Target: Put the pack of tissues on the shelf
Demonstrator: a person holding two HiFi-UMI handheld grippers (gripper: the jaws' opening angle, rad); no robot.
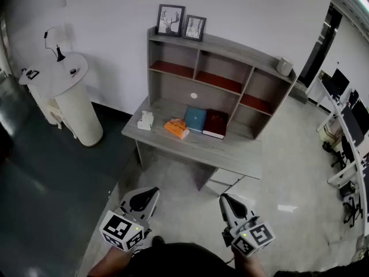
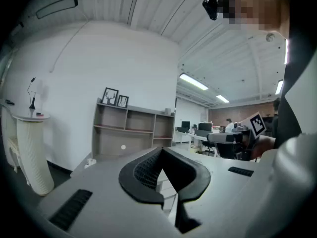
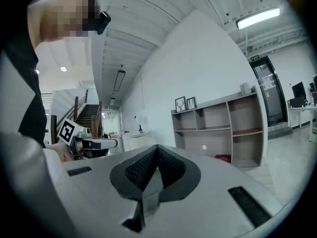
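Head view | step: approach, nothing grasped | left gripper [image 1: 150, 193] and right gripper [image 1: 225, 198] both closed, empty, well short of desk [image 1: 230, 152] | pack of tissues [image 1: 177, 127], apparently the orange one, on desk | next: close in, open jaws, lift to shelf [image 1: 219, 81] above desk

Bkgd items: desk-side extras & room furniture

2 framed pics [image 1: 171, 20] vs white wall, far ahead of left gripper [image 1: 153, 192]; blue book [image 1: 195, 119] & dark red book [image 1: 215, 123] side by side on grey desk [image 1: 230, 153], ahead betw. the two grippers; pale cup [image 1: 283, 66] high up, ahead-right of right gripper [image 1: 223, 198]; white ribbed pedestal table [image 1: 72, 105] w/ black lamp [image 1: 57, 52], well left of left gripper; work desks w/ monitors [image 1: 349, 105] far right of right gripper.
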